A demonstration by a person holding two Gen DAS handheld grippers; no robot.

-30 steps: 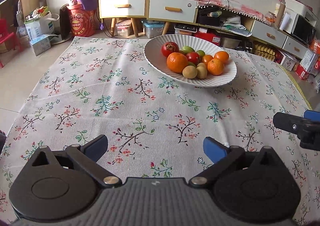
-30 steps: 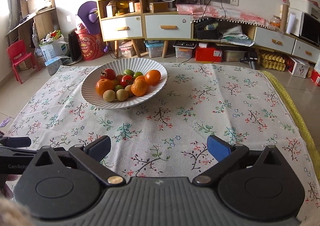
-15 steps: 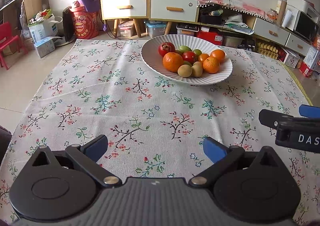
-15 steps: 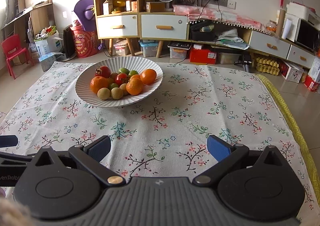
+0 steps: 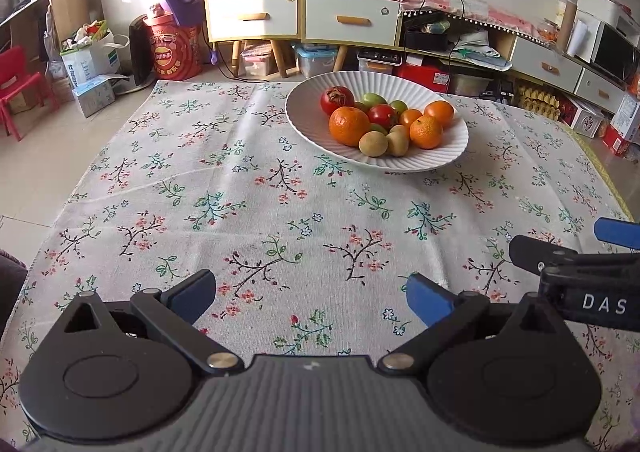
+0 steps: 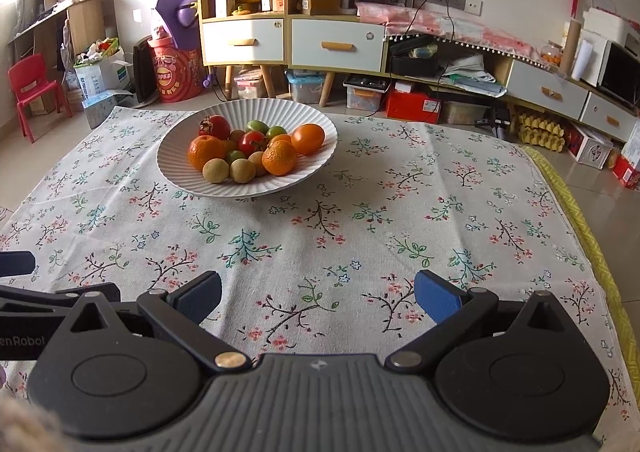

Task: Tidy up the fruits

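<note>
left gripper (image 5: pixel 310 294): my fingers are spread wide, nothing between them, hovering low over the near edge of the table (image 5: pixel 248 211).
right gripper (image 6: pixel 318 294): same, fingers spread and empty, beside the left one over the near edge. Each unit shows at the margin of the other's view, so the two sit close together.
bowl (image 6: pixel 248 107): white ribbed dish on the far half of the table, left of centre from my right side, well apart from both grippers.
fruits (image 6: pixel 250 149): all piled inside the bowl, none loose on the cloth that I can see.
oranges (image 5: pixel 349 125): a few round orange ones, the biggest at the front left of the pile; they sit on top, so easiest to pinch first.
small brown fruits (image 5: pixel 373 143): two or three at the near rim, touching each other; kind unclear.
red fruits (image 5: pixel 337 100): one at the far left of the pile, another in the middle, partly buried.
green fruits (image 5: pixel 374 99): at the back, half hidden behind the rest.
tablecloth (image 5: pixel 192 179): floral, with creases running across it; soft, so round fruit set down should stay put.
task status: looks finished or not started, I can't tell which.
why held so: my guess is a neutral pose, open and pulled back.
</note>
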